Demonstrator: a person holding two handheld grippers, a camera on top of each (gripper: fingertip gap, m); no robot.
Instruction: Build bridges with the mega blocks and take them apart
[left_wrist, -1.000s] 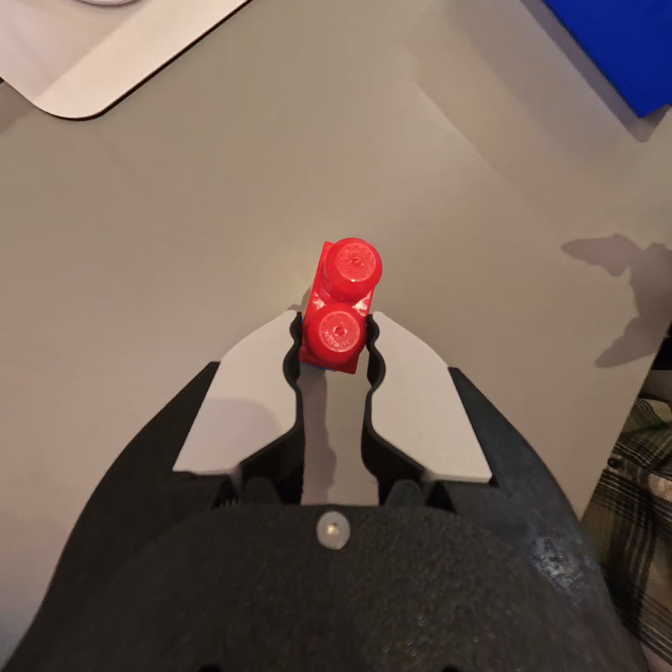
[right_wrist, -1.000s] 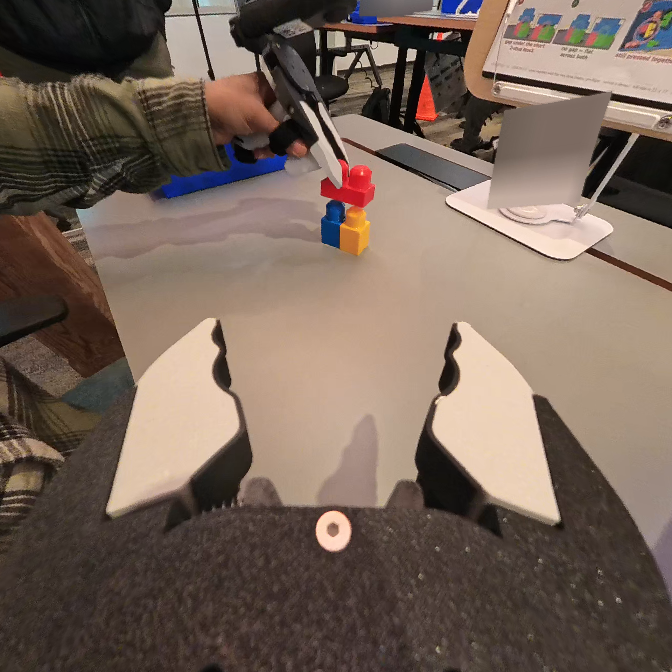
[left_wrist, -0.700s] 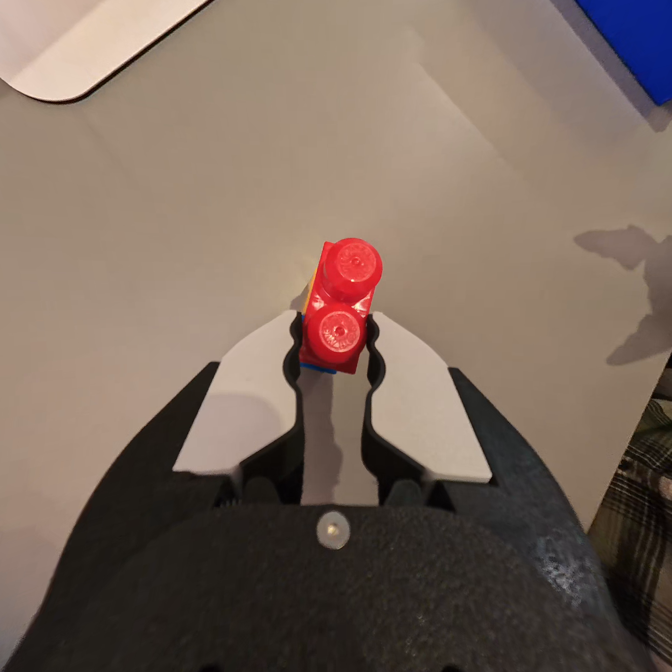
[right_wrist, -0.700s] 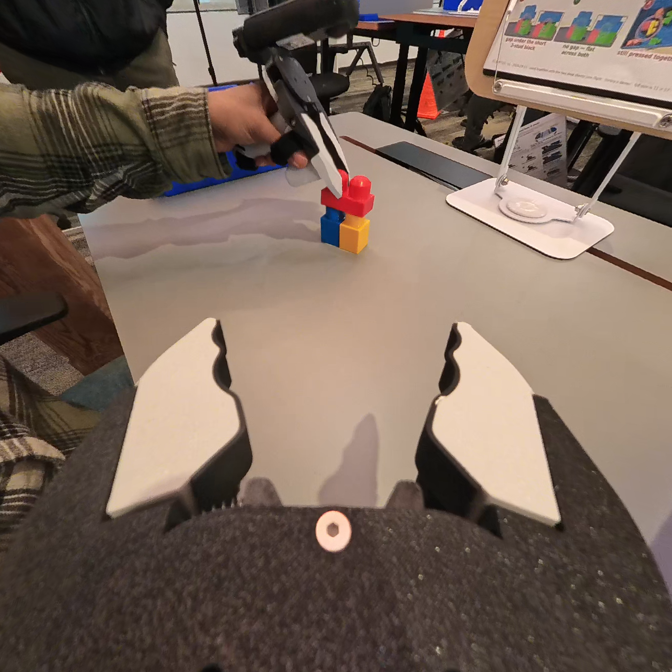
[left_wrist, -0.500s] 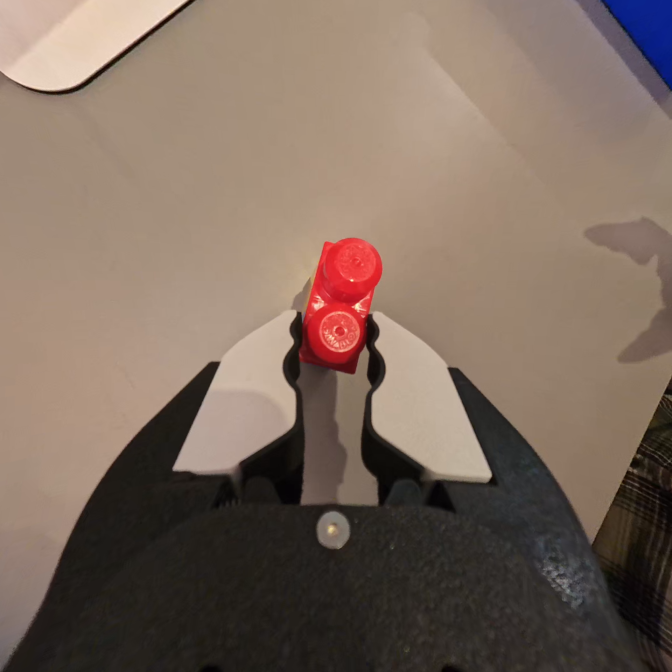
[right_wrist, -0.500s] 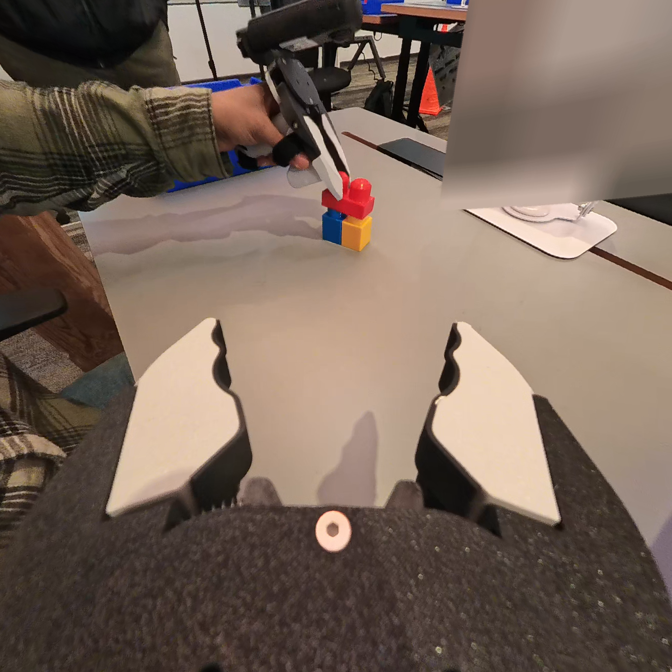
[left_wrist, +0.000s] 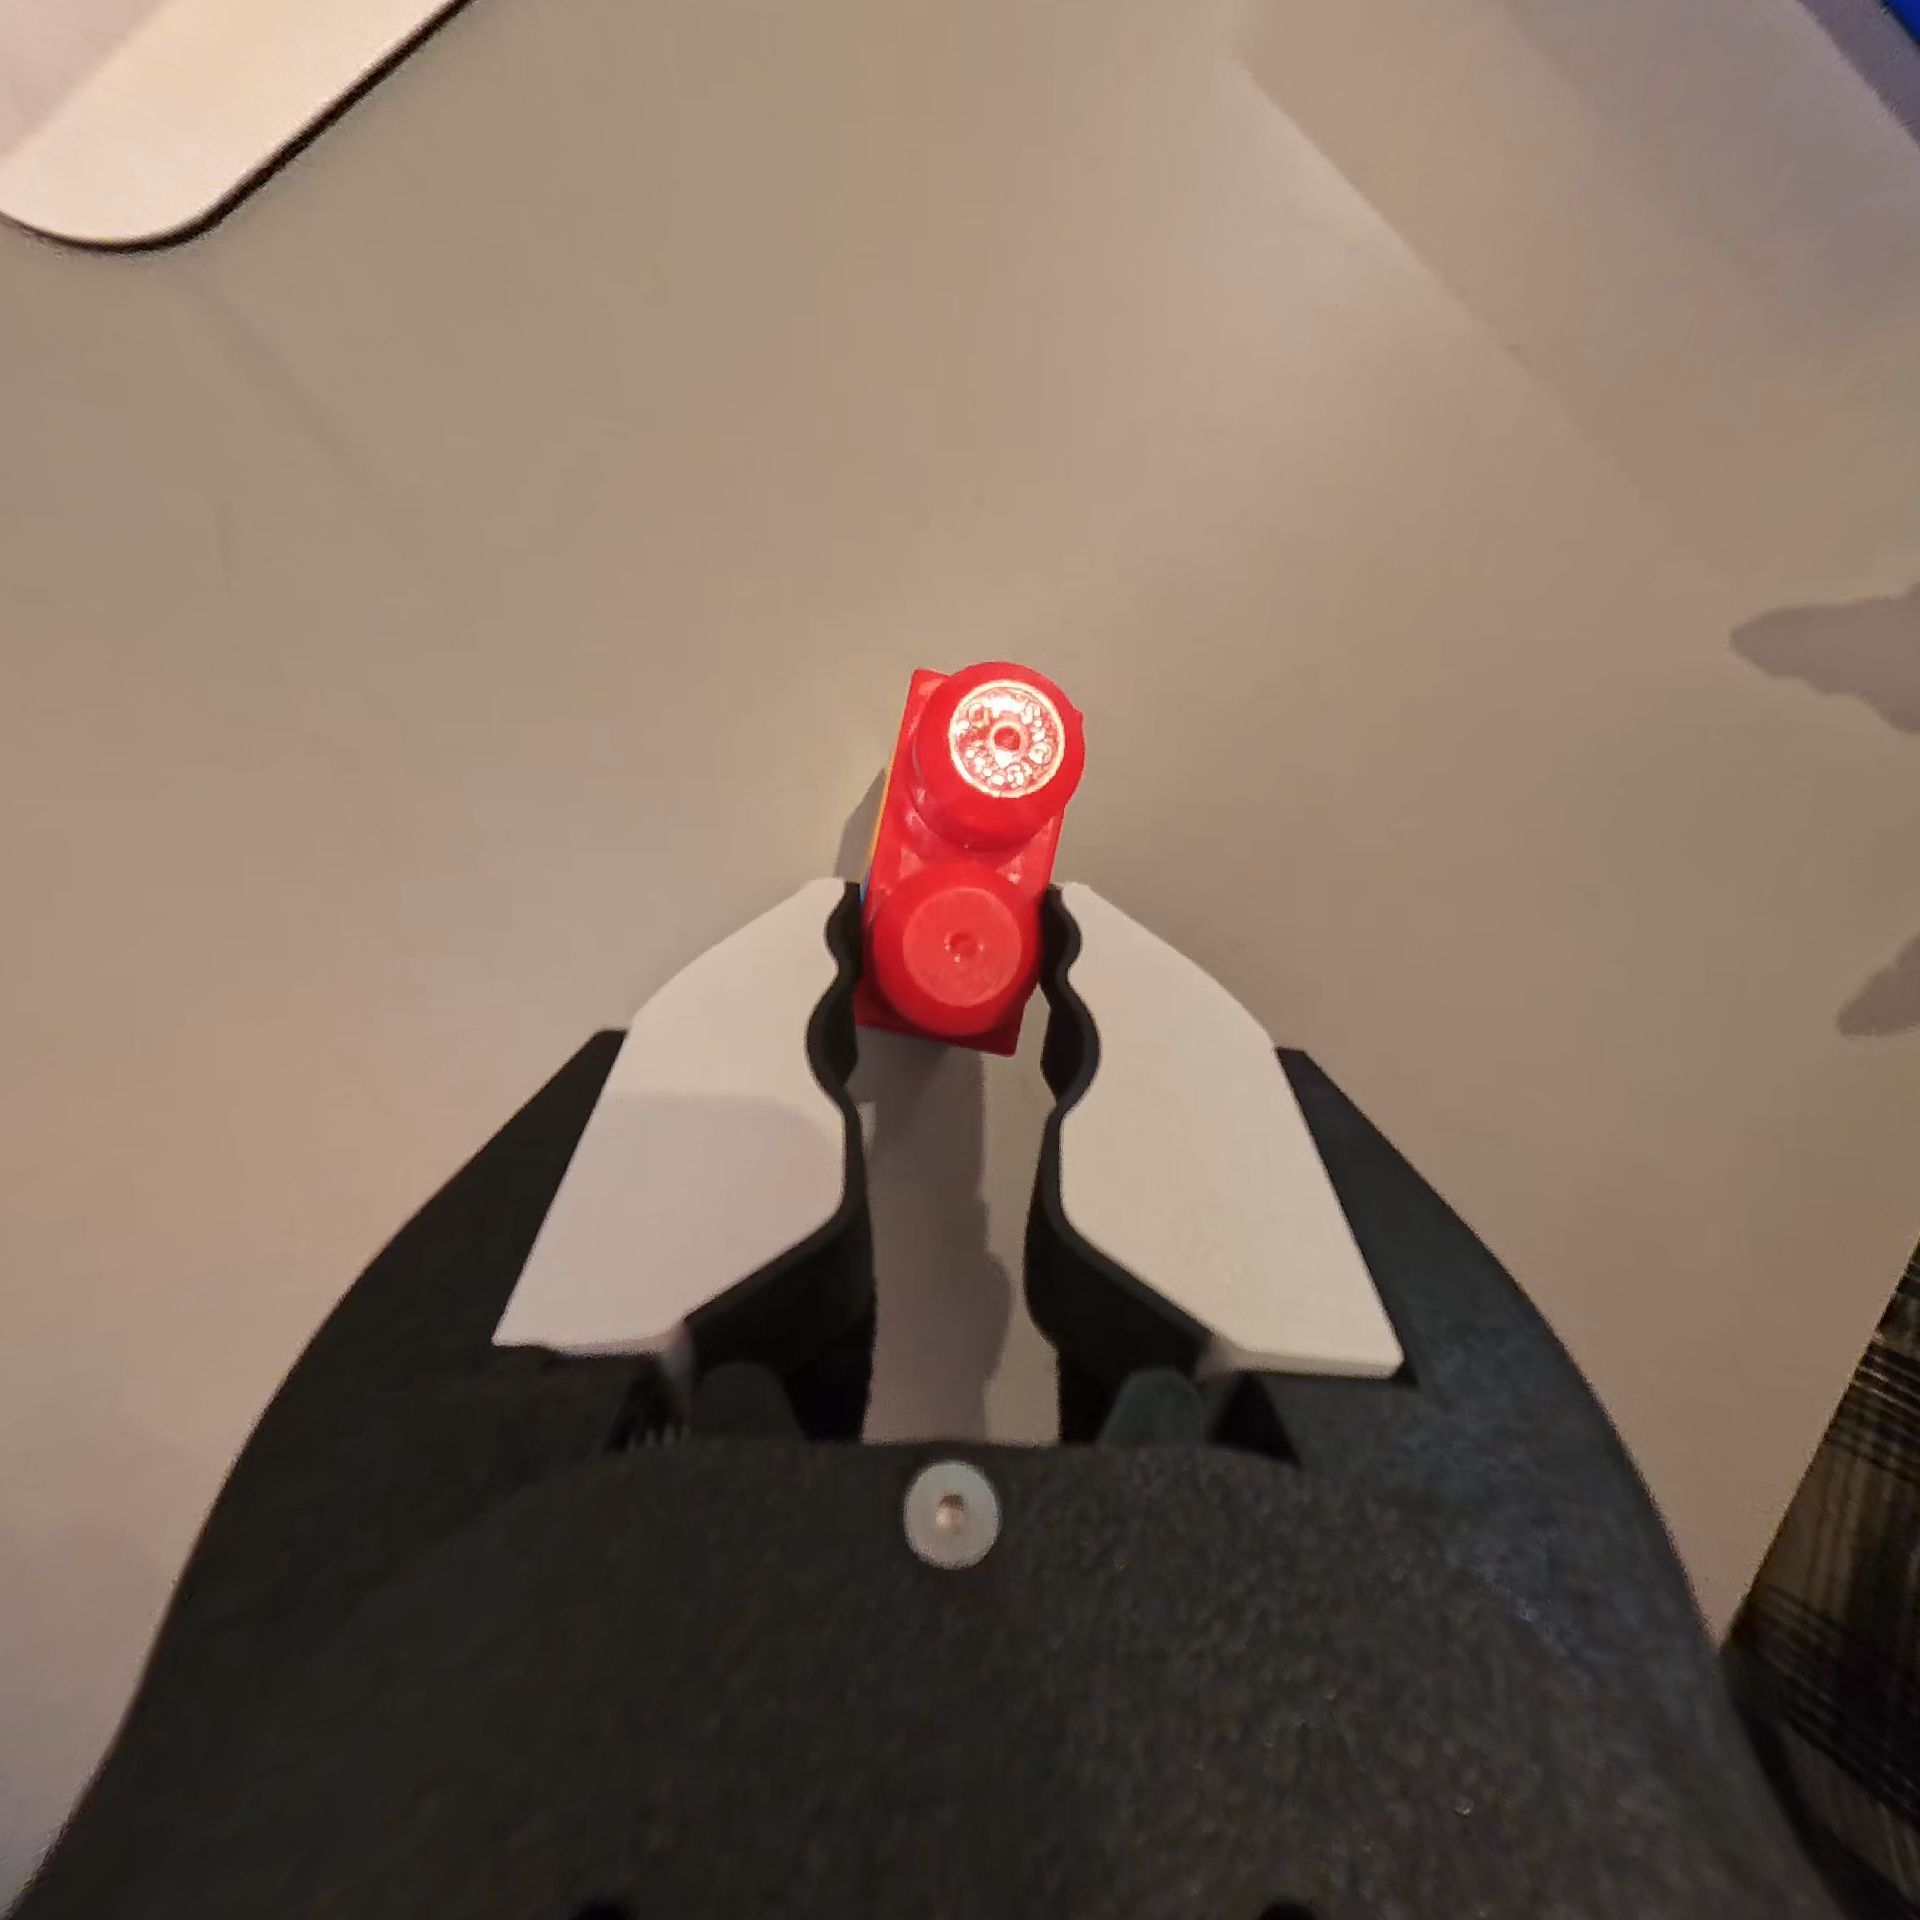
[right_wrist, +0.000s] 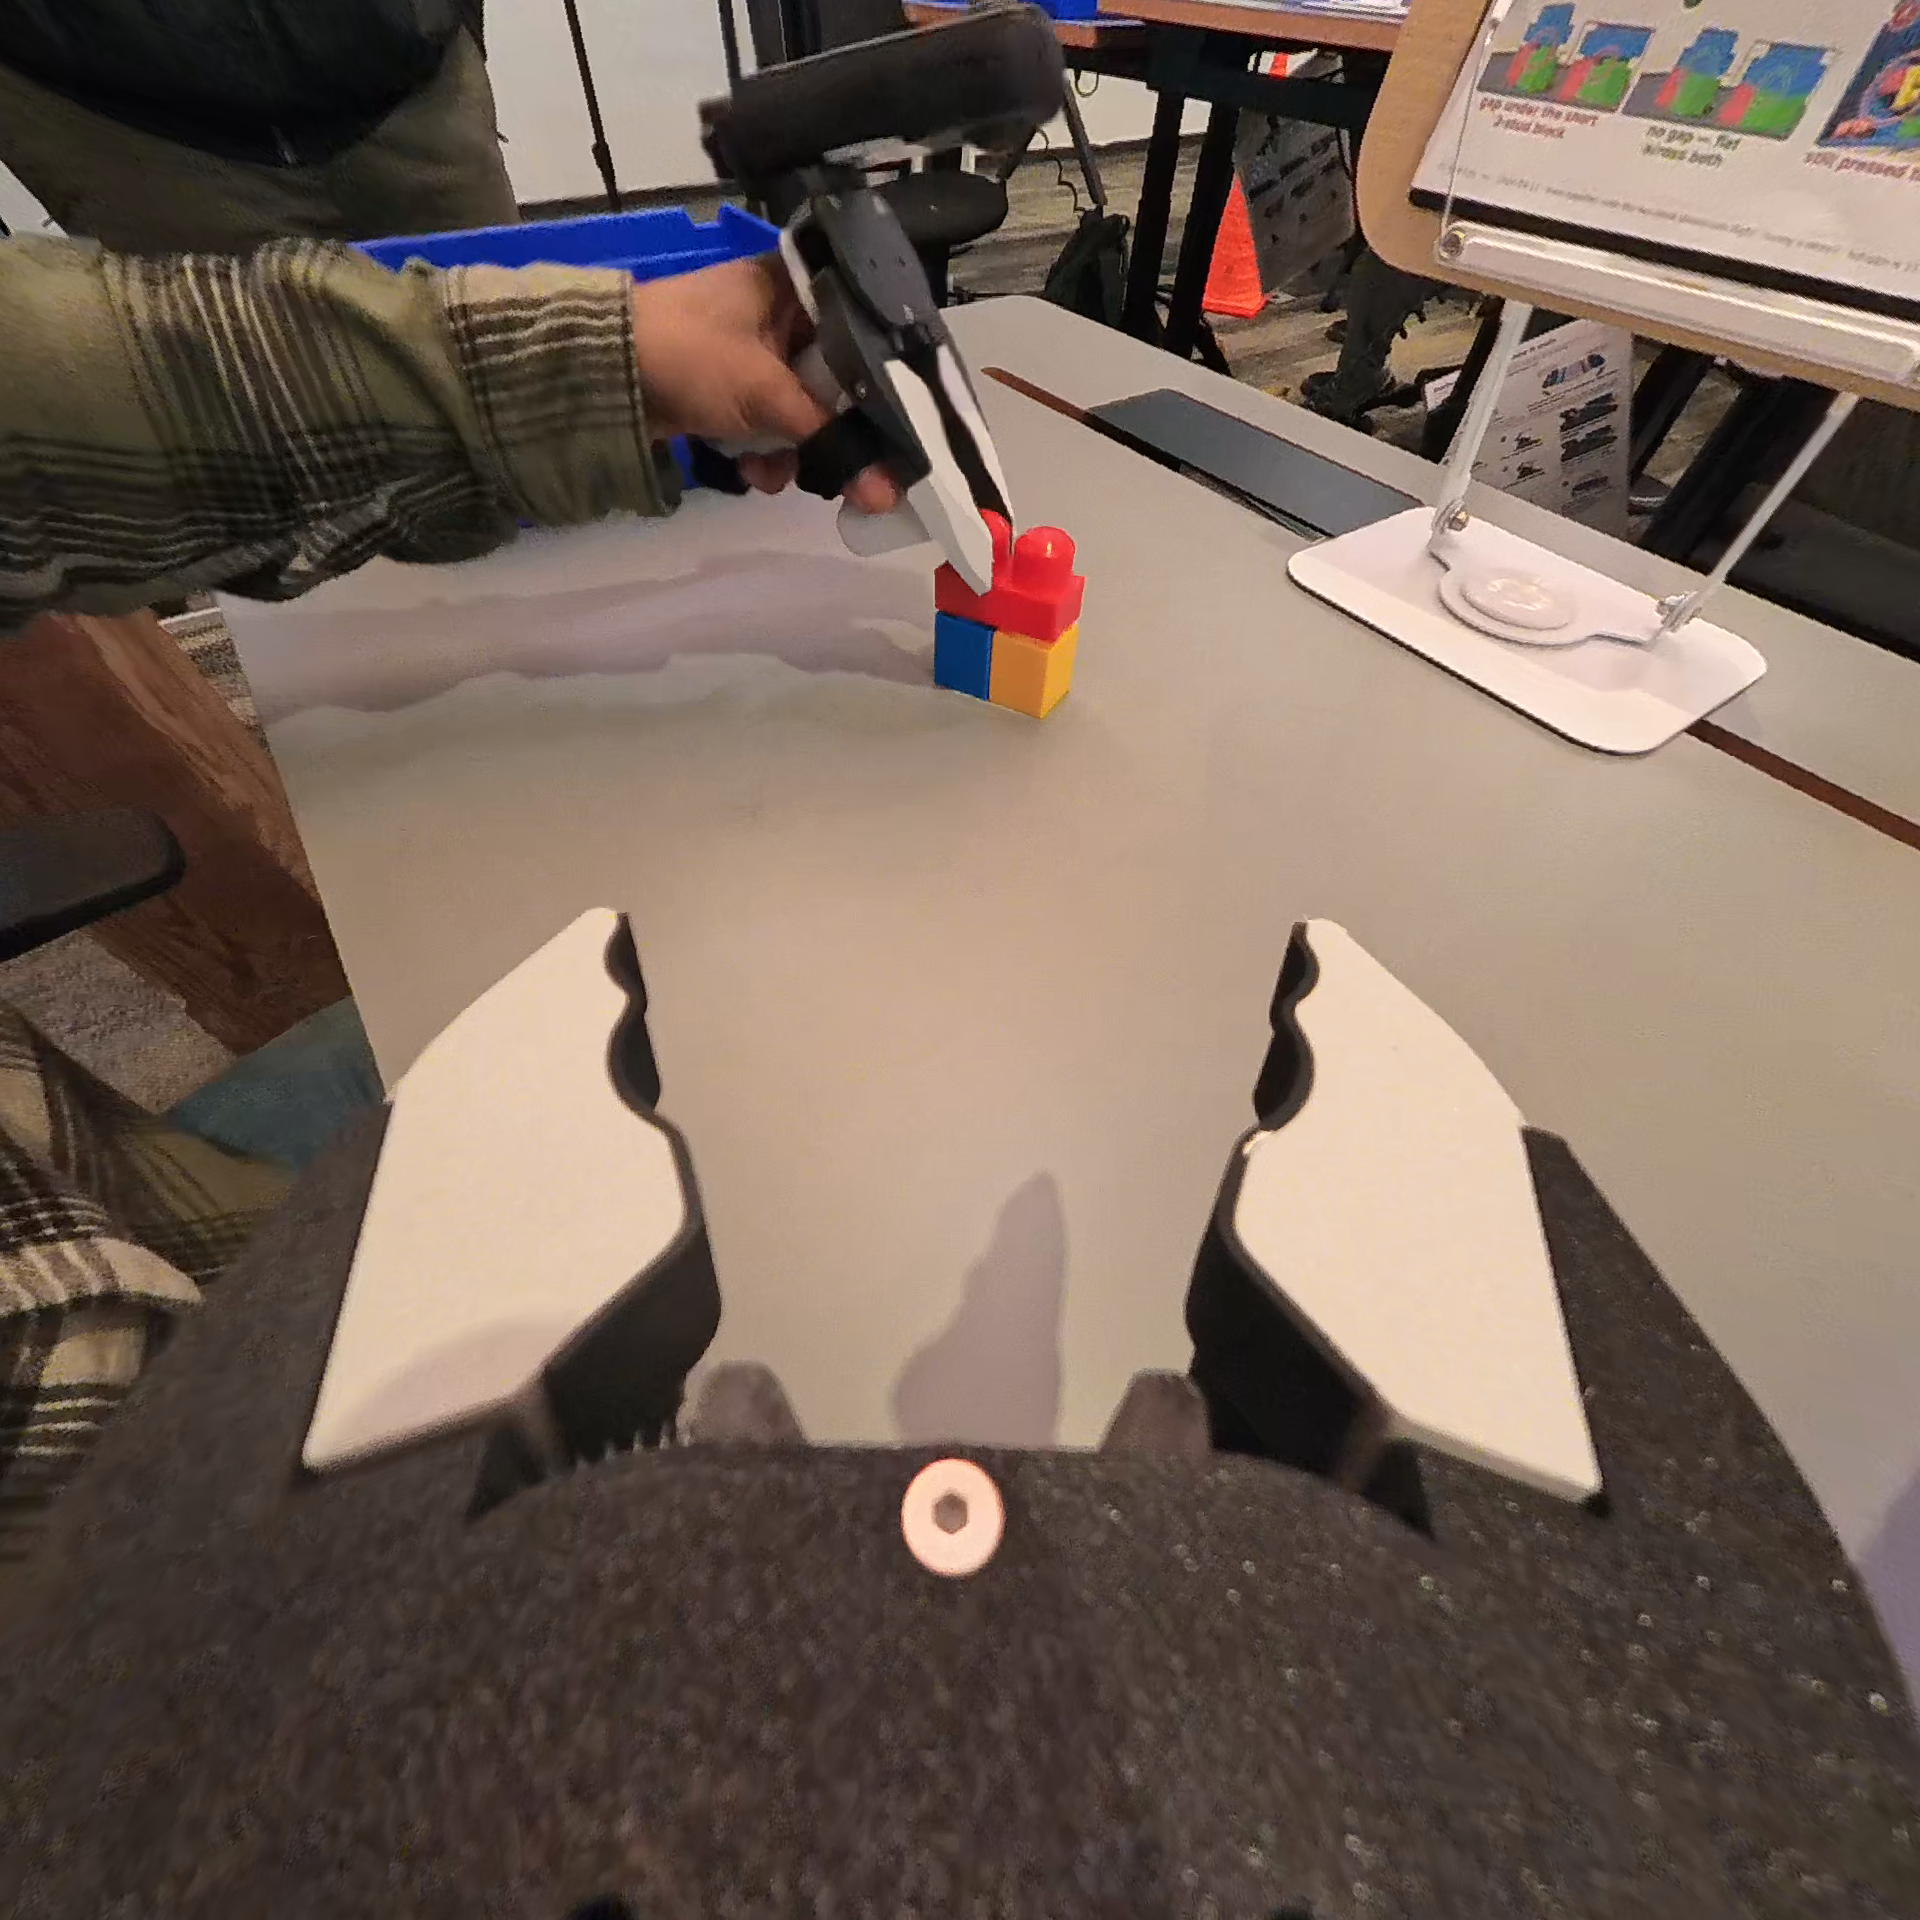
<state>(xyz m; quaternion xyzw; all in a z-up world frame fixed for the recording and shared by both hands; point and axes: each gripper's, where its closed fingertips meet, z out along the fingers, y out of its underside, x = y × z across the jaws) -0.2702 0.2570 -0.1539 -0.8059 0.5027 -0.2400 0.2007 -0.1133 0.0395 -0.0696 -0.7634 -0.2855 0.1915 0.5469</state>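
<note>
Red block (left_wrist: 961, 894) gripped by left tool (left_wrist: 948, 961), atop blue block (right_wrist: 963, 652) and yellow block (right_wrist: 1031, 672); right tool (right_wrist: 951, 1039) wide, empty.

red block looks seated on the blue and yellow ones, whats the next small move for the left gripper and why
Probably open the left gripper and lift it straight up. The red block sits flush across the blue block and yellow block, no gap showing, yet the jaws are closed on its near stud. The right gripper is open and far back.
</note>
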